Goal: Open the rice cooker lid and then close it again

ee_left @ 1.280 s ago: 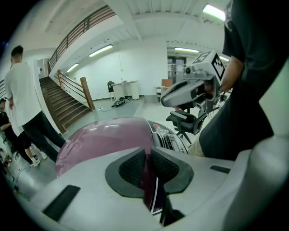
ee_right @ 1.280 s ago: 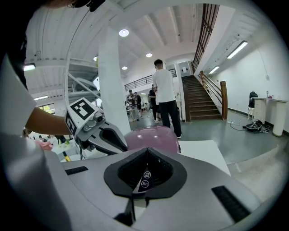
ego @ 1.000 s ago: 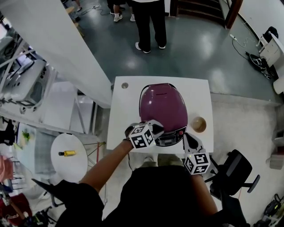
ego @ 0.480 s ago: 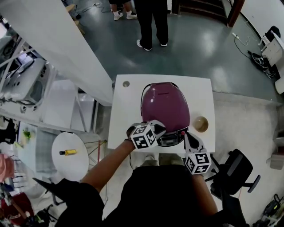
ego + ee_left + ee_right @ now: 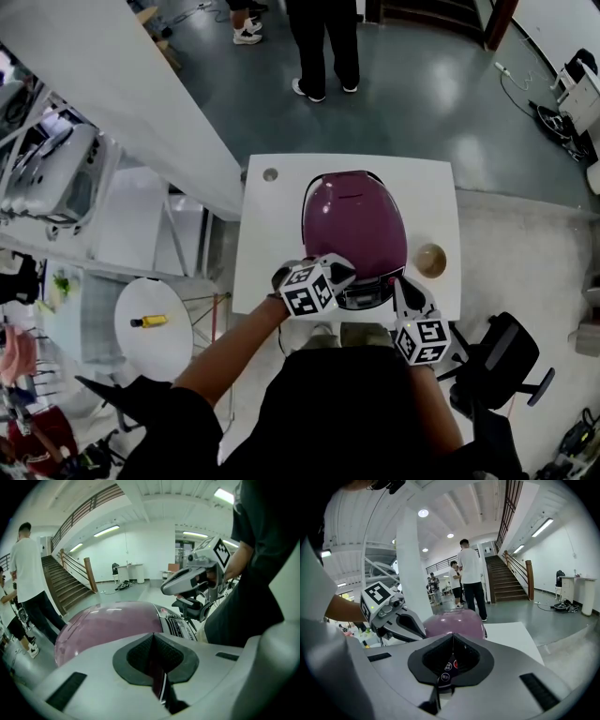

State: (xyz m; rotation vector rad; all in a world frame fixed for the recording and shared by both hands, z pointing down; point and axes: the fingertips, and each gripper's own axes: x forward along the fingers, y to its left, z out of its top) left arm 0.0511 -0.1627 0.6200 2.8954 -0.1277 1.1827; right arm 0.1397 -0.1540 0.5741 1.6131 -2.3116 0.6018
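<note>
A purple rice cooker [image 5: 354,225] stands with its lid down on a white table [image 5: 272,234]; its grey control panel [image 5: 361,295] faces me. My left gripper [image 5: 337,273] rests at the cooker's front left, jaws shut with nothing between them; over them the left gripper view shows the lid [image 5: 108,630] and the right gripper [image 5: 165,590]. At the front right corner is my right gripper [image 5: 399,286], shut and empty. In the right gripper view, panel buttons [image 5: 446,666] show just beyond the closed pads, with the left gripper [image 5: 417,631] to the left.
A small tan bowl [image 5: 431,260] sits on the table right of the cooker. A black chair [image 5: 502,361] is at my right, a round white side table [image 5: 150,323] with a yellow object at my left. A person [image 5: 323,47] stands beyond the table.
The view has drifted slightly, so the table sits a little to the right and higher. Both grippers keep their places at the cooker's front. The lid stays down.
</note>
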